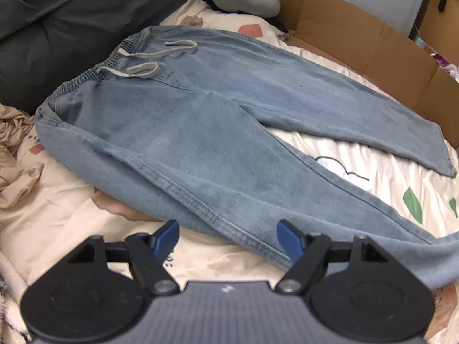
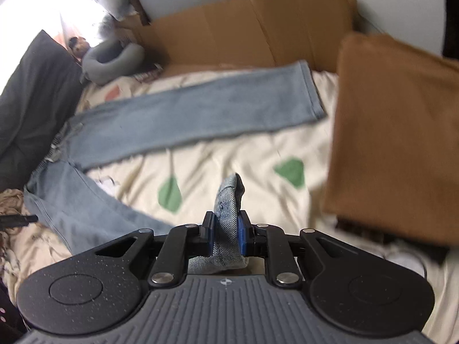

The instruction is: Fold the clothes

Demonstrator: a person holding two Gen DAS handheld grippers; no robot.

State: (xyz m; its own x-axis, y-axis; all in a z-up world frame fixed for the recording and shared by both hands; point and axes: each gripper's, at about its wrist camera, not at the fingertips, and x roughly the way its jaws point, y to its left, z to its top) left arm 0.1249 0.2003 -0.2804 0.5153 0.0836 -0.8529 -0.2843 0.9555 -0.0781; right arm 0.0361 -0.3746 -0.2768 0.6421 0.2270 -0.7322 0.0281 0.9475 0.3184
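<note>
My right gripper (image 2: 226,233) pinches the jeans (image 1: 200,132) hem thinly (left gripper (image 1: 228,236) spread, empty), so lifting could slip it free.

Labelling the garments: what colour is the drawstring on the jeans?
Light grey, against the light-blue jeans; the drawstring shows best in the left wrist view.

My left gripper (image 1: 228,236) and my right gripper (image 2: 226,230) are built alike: matte black linkage arms pinned with round silver screws, blue pads on the fingertips, two round black discs at the sides, and a ribbed grey plate between them bearing a small white mark.
</note>
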